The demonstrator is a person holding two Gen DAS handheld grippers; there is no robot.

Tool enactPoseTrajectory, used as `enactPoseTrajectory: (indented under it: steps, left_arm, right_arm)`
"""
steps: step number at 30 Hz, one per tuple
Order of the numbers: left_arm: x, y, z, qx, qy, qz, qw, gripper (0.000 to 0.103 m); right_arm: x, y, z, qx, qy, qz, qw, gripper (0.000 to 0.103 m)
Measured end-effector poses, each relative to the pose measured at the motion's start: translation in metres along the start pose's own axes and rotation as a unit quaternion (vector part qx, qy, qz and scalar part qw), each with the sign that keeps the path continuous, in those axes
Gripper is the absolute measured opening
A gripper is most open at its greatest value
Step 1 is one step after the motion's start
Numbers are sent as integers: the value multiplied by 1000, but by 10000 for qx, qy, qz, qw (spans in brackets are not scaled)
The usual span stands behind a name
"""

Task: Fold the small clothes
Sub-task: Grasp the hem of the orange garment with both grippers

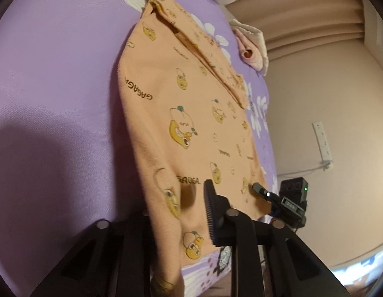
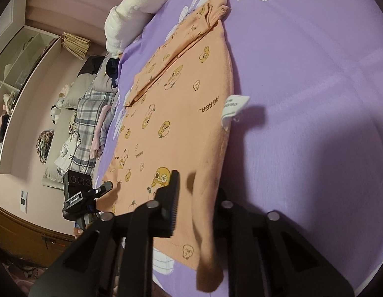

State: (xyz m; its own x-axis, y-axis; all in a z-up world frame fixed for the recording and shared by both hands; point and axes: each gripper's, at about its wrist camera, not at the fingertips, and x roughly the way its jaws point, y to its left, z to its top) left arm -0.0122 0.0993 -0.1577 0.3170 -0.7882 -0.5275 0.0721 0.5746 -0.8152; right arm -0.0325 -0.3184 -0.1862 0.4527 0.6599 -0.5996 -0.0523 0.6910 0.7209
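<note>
A small orange garment (image 1: 181, 113) printed with yellow cartoon ducks lies flat on the purple flowered sheet (image 1: 55, 74), with a folded sleeve along its far right side. My left gripper (image 1: 181, 203) is shut on the garment's near left hem; the cloth bunches between the fingers and hides the left one. In the right wrist view the same garment (image 2: 181, 113) shows a white care tag (image 2: 234, 106) at its right edge. My right gripper (image 2: 198, 190) is shut on the near right hem, which droops below the fingers. Each gripper shows in the other's view, by the opposite near corner.
A white fluffy blanket (image 2: 132, 10) and a pink rolled cloth (image 1: 250, 49) lie at the bed's far end. Pink curtains (image 1: 302, 19) and a wall socket (image 1: 322, 141) are to the right. Plaid bedding (image 2: 89, 128) and shelves (image 2: 15, 69) stand beyond the left bed edge.
</note>
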Motion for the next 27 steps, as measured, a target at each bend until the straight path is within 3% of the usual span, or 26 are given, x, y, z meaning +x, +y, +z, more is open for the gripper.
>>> enactPoseTrajectory:
  steps: [3,9,21,22,23,27]
  left_arm:
    - [1,2,1,-32,-48,207,9998,8]
    - [-1,1,0,-7,-138,260,9996,8]
    - [-10,-11,2,207,-350,17,9992,8]
    - [-10,-14,2,229,-357,-17,9991,7]
    - [-10,-15,1,259,-361,-67,9990,0]
    - [-15,-26,0,458,-472,-270,9975,0]
  right_arm:
    - [-1,2,-1,-65,-16,-11,10000,13]
    - [-3,8,-1,-196,-106,54,9997,10]
    - [-10,26,-3,-554,-402,-56,9976,7]
    - [-11,28,-3,-580,-432,-59,9974,7]
    - [-11,30,-3,-598,-460,-48,9971,7]
    - [-15,35,-4,-678,-598,32,9959,6]
